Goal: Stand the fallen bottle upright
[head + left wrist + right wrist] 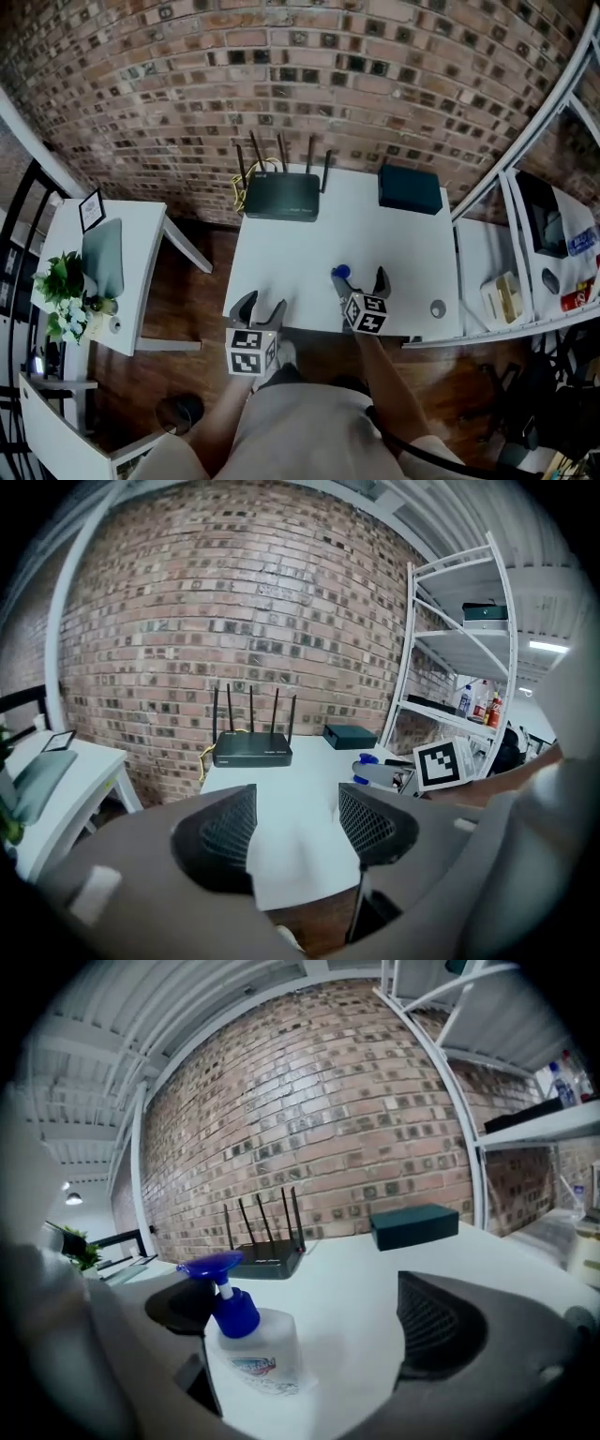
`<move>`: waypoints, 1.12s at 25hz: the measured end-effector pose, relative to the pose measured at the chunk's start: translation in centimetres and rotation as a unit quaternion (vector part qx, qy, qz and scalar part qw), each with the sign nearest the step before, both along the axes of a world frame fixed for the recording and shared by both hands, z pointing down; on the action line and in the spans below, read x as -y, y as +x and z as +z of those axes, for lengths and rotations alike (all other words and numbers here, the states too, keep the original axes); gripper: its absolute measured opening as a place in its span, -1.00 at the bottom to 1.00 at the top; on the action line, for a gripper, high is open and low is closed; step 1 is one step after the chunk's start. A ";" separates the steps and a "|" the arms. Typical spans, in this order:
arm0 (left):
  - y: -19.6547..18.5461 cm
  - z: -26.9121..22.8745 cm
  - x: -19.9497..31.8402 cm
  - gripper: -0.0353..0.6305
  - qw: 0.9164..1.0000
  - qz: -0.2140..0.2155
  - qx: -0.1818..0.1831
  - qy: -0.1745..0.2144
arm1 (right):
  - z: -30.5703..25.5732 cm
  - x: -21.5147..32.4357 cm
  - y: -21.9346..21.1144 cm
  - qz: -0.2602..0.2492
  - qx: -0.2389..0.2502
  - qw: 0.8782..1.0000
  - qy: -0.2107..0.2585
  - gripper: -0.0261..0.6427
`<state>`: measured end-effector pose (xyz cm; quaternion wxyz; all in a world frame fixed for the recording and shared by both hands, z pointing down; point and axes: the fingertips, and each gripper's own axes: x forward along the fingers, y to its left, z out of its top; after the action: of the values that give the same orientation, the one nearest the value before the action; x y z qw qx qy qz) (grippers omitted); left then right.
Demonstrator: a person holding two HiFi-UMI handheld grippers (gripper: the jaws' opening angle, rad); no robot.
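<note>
The bottle stands up by the tabletop's front edge, between my right gripper's spread jaws. My left gripper is spread too.

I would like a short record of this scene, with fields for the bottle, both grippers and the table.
bottle: pump bottle, blue pump, upright on the white table
right gripper: jaws wide apart, bottle between them, not clamped
left gripper: open, nothing between its jaws
also on table: black router and dark box, at the far edge
</note>
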<state>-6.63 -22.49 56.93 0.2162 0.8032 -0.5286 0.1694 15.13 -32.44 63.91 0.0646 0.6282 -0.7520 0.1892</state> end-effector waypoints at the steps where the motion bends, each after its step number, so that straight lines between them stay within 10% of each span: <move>1: 0.1 -0.2 -0.6 -0.02 1.000 -0.009 0.001 0.003 | 0.2 -0.1 -0.2 -0.006 0.007 1.000 -0.005 0.80; 19: 3.4 4.4 -19.3 -0.02 0.989 -0.135 0.005 -0.066 | 2.8 -3.6 -5.8 -0.113 0.039 0.993 0.002 0.80; 28: -1.6 3.1 -14.7 -0.02 0.987 -0.153 -0.006 -0.039 | -0.1 -5.8 -4.6 -0.112 0.039 0.993 0.030 0.80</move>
<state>-8.27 -7.74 60.07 0.2741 0.7048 -0.6367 0.1504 10.54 -26.61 63.86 0.0375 0.5342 -0.8246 0.1824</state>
